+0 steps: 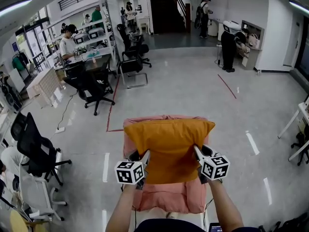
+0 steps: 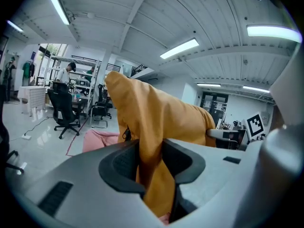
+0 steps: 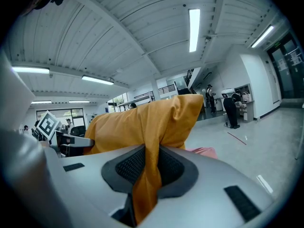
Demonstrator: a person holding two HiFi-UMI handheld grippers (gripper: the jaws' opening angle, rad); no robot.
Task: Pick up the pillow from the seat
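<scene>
Pillow: the orange pillow (image 1: pixel 169 146) hangs between my two grippers, over the pink seat (image 1: pixel 164 199) and in front of its back. I cannot tell whether its lower edge has cleared the cushion.
Left gripper (image 1: pixel 145 154): clamped on a fold of the cover at the pillow's left side, with cloth bunched between the pads.
Right gripper (image 1: pixel 197 151): clamped on a pinch of the cover at the right side, with fabric trailing down through the jaws.
Handling: I judge it soft, light and not fragile. The cover creases where I bite it, so the filling may sag and the thin cloth could slip.
Hold: opposite side edges, low down, which should keep it level.
Edges: the seat's back is just behind the pillow and its cushion is below.
Room: the grey floor (image 1: pixel 193 91) ahead is open. A black office chair (image 1: pixel 34 149) stands well apart on my left.
</scene>
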